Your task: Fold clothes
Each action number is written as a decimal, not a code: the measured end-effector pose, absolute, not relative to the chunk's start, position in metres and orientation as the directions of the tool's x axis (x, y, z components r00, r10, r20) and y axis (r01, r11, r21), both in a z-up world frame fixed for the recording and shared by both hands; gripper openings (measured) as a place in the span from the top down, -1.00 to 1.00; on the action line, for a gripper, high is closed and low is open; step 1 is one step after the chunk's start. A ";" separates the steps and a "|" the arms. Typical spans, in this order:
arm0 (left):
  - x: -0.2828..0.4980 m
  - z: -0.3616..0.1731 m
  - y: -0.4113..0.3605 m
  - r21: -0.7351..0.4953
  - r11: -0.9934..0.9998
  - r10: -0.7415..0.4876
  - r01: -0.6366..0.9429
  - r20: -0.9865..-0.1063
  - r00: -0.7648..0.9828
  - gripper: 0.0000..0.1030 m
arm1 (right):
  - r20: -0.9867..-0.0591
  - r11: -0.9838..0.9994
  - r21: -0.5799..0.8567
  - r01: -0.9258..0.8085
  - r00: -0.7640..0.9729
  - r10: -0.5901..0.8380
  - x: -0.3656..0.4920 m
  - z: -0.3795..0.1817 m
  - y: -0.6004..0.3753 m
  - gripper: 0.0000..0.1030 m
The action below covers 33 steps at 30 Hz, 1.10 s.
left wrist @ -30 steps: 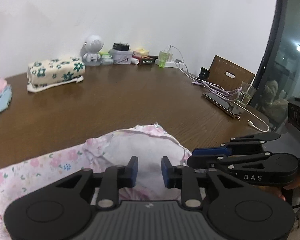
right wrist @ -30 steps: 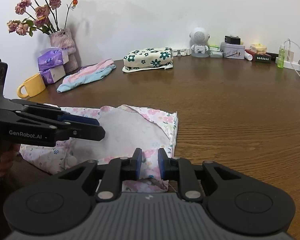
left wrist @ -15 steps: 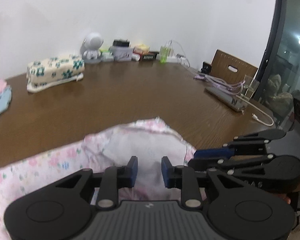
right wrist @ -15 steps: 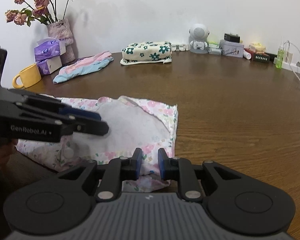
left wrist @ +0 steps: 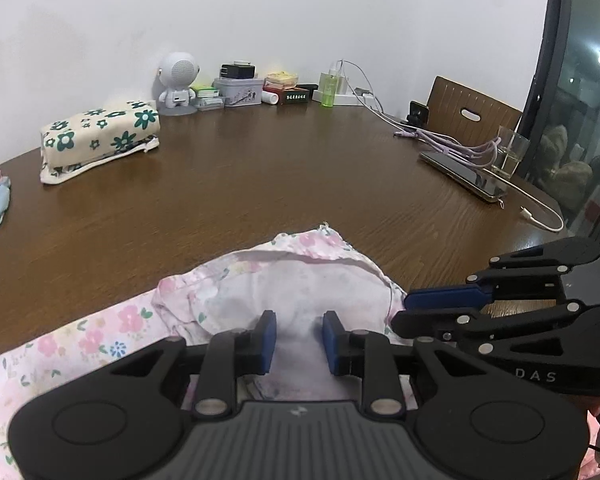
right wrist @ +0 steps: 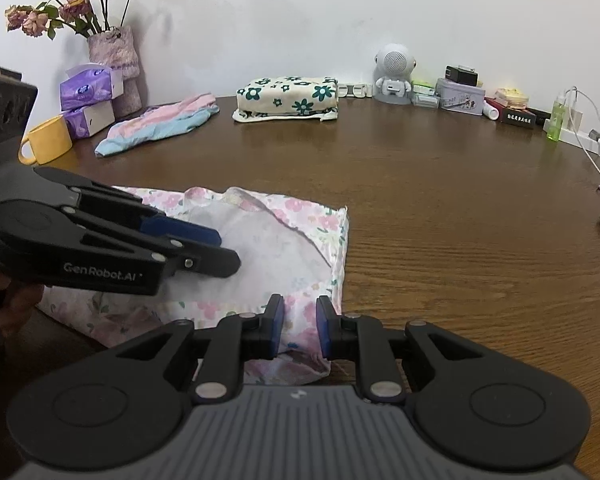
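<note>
L gripper (left wrist: pixel 299 338) sat over the pink floral garment (right wrist: pixel 284 240) near the front edge of the worktop (right wrist: pixel 440 200), jaws apart w/ a gap, cloth showing between them but not pinched as far as I could tell. R gripper (right wrist: pixel 300 326) same story: jaws parted, hovering at the garment's near right corner, nothing clamped.

Garment lay partly folded. One flap was turned over so the pale inside faced up, the print showed round the edges, and the right side made a fairly straight edge. That fits either mid-fold or a fold just laid down; couldn't tell which.

Risks as I judged them:
- Thin, limp fabric. Closing on it could grab 2 layers instead of 1 and drag the flap open.
- The grippers were close together, so L could knock R if both moved inward.
- The near hem sat at the worktop edge. Any pull toward me could slide the whole piece off.
- The turned flap was puffed up, not flat, so a crease set now would prob come out crooked.

Folded green-flower cloth (right wrist: pixel 288 98) and the pink/blue piece (right wrist: pixel 160 124) sat well apart at the back, no interference.
</note>
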State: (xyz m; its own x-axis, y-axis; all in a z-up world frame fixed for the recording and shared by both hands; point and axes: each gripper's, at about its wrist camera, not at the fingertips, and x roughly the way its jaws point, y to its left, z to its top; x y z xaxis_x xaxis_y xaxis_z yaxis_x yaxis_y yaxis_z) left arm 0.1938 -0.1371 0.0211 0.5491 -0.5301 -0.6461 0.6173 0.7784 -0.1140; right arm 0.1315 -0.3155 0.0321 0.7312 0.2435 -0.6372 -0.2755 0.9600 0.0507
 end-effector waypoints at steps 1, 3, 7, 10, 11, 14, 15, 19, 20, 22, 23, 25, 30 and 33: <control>0.193 0.021 -0.137 -0.112 0.779 -0.529 0.617 -0.647 0.550 0.54 | -0.638 0.960 0.049 -0.275 0.731 0.242 0.132 0.032 -0.316 0.65; 0.193 0.023 -0.137 -0.111 0.780 -0.528 0.616 -0.645 0.553 0.54 | -0.629 0.960 0.072 -0.271 0.735 0.255 0.131 0.034 -0.320 0.64; 0.187 0.034 -0.134 -0.101 0.778 -0.539 0.620 -0.614 0.576 0.54 | -0.600 0.961 0.156 -0.229 0.751 0.276 0.129 0.039 -0.338 0.63; 0.186 0.034 -0.133 -0.089 0.777 -0.533 0.623 -0.619 0.577 0.54 | -0.594 0.957 0.217 -0.192 0.752 0.286 0.132 0.039 -0.353 0.60; 0.188 0.029 -0.134 -0.085 0.779 -0.522 0.622 -0.637 0.567 0.54 | -0.596 0.954 0.239 -0.182 0.748 0.292 0.134 0.038 -0.357 0.60; 0.190 0.021 -0.131 -0.116 0.782 -0.531 0.613 -0.639 0.557 0.54 | -0.592 0.928 0.331 -0.171 0.728 0.346 0.139 0.031 -0.368 0.56; 0.190 0.022 -0.129 -0.128 0.785 -0.534 0.606 -0.637 0.556 0.54 | -0.587 0.918 0.360 -0.167 0.724 0.362 0.139 0.030 -0.371 0.55; 0.186 0.025 -0.122 -0.146 0.792 -0.539 0.592 -0.622 0.568 0.53 | -0.580 0.886 0.441 -0.143 0.708 0.403 0.144 0.024 -0.382 0.55; 0.185 0.026 -0.122 -0.139 0.793 -0.537 0.593 -0.621 0.571 0.54 | -0.580 0.879 0.457 -0.137 0.703 0.411 0.147 0.023 -0.384 0.55; 0.181 0.026 -0.121 -0.129 0.791 -0.535 0.597 -0.620 0.574 0.55 | -0.581 0.869 0.477 -0.132 0.695 0.424 0.151 0.021 -0.385 0.55; 0.180 0.025 -0.121 -0.128 0.790 -0.535 0.600 -0.622 0.572 0.55 | -0.581 0.864 0.486 -0.131 0.690 0.431 0.154 0.021 -0.385 0.55; 0.179 0.023 -0.121 -0.125 0.787 -0.534 0.604 -0.628 0.566 0.54 | -0.581 0.854 0.505 -0.125 0.682 0.444 0.157 0.019 -0.385 0.55; 0.182 0.019 -0.113 -0.169 0.782 -0.560 0.600 -0.613 0.557 0.52 | -0.570 0.821 0.563 -0.099 0.673 0.472 0.158 0.016 -0.388 0.55; 0.182 0.018 -0.111 -0.187 0.779 -0.571 0.599 -0.606 0.554 0.52 | -0.565 0.800 0.594 -0.079 0.667 0.486 0.156 0.014 -0.393 0.56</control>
